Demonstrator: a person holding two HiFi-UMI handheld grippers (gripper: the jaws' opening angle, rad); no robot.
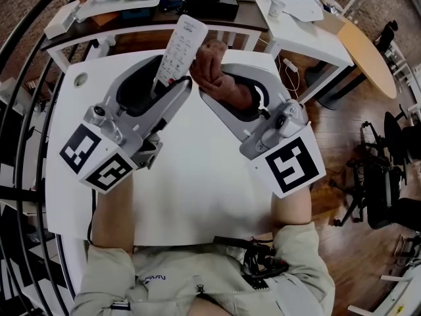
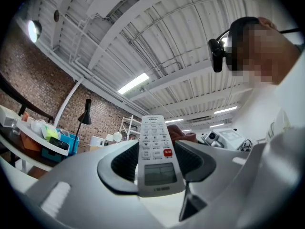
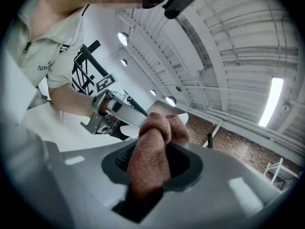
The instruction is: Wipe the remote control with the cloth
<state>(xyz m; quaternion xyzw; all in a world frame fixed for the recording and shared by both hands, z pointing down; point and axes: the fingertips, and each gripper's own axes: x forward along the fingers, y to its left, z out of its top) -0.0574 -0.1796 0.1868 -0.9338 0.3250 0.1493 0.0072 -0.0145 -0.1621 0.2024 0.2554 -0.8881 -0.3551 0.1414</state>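
Note:
Over the white table [image 1: 197,196], my left gripper [image 1: 168,87] is shut on a white remote control [image 1: 179,48], which sticks up and away from it with its buttons showing. In the left gripper view the remote [image 2: 156,154] lies between the dark pads, display end nearest, red button on its right. My right gripper [image 1: 220,87] is shut on a bunched reddish-brown cloth [image 1: 212,74], and the cloth's bunched end lies against the remote's right side. The cloth [image 3: 150,159] fills the jaws in the right gripper view, with the left gripper [image 3: 114,109] just beyond it.
A dark desk [image 1: 151,12] with a tray, boxes and small items stands beyond the table's far edge. A white side table [image 1: 306,35] and a round wooden top [image 1: 368,54] are at the back right. Black office chairs [image 1: 388,176] stand on the wooden floor at the right.

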